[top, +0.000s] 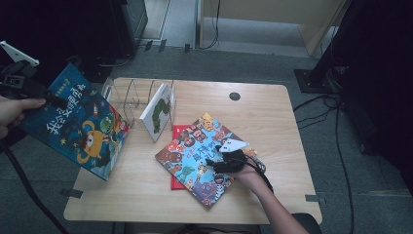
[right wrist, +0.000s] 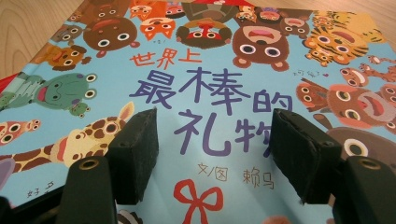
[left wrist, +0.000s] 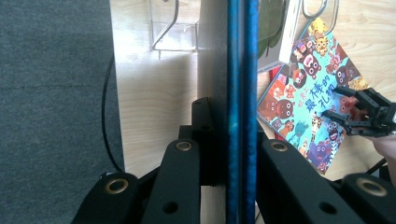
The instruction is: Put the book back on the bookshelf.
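A dark blue picture book [top: 80,126] with an orange monster on its cover hangs tilted in the air past the table's left edge. My left gripper [top: 58,102] is shut on its upper left part. In the left gripper view the jaws [left wrist: 233,119] clamp the book's blue edge [left wrist: 240,70]. A light blue animal book [top: 195,161] lies flat on the table [top: 272,126]. My right gripper [top: 214,158] stands open over its cover [right wrist: 210,70], with nothing between its pads [right wrist: 135,154]. I cannot tell whether the pads touch the cover.
A clear wire book rack [top: 131,95] stands at the table's back left, with a white book [top: 157,113] with a green pattern leaning in it. A red book [top: 176,132] lies under the light blue one. Cables run across the floor on the right.
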Demonstrator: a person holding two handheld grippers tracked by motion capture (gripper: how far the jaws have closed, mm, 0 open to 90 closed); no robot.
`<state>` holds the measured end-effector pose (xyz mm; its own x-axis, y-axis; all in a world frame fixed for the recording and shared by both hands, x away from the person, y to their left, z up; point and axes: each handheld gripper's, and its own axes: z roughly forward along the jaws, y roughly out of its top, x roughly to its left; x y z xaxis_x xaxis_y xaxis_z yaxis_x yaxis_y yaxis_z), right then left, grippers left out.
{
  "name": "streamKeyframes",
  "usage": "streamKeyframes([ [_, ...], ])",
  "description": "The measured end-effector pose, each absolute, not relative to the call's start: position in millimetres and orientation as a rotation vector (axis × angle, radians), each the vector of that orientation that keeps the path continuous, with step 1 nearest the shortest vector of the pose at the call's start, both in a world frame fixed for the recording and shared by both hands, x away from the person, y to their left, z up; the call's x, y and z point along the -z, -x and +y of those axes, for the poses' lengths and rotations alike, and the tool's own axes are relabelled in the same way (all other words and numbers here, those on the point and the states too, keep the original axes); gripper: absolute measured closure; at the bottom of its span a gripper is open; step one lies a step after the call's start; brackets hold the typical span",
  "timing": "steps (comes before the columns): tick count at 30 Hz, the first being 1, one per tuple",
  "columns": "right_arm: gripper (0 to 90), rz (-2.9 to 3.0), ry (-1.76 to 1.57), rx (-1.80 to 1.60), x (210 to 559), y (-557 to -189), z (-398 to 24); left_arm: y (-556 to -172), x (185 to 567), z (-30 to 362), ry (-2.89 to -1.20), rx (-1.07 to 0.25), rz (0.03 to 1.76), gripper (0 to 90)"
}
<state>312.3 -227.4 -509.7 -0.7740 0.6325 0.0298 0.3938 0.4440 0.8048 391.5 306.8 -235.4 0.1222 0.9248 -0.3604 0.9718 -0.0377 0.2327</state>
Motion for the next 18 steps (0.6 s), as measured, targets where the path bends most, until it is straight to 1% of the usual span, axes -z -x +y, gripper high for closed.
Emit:
streamKeyframes([
  [9,33.0,2.417,-0.889,-1.238,509.8,-311.9,-226.9,-400.0,221.6,310.2,-1.983,0.094,1.839,83.1],
  [18,33.1,2.415,-0.9,-1.234,509.5,-311.1,-226.2,-426.0,241.3,315.5,-1.934,0.115,1.842,83.3],
])
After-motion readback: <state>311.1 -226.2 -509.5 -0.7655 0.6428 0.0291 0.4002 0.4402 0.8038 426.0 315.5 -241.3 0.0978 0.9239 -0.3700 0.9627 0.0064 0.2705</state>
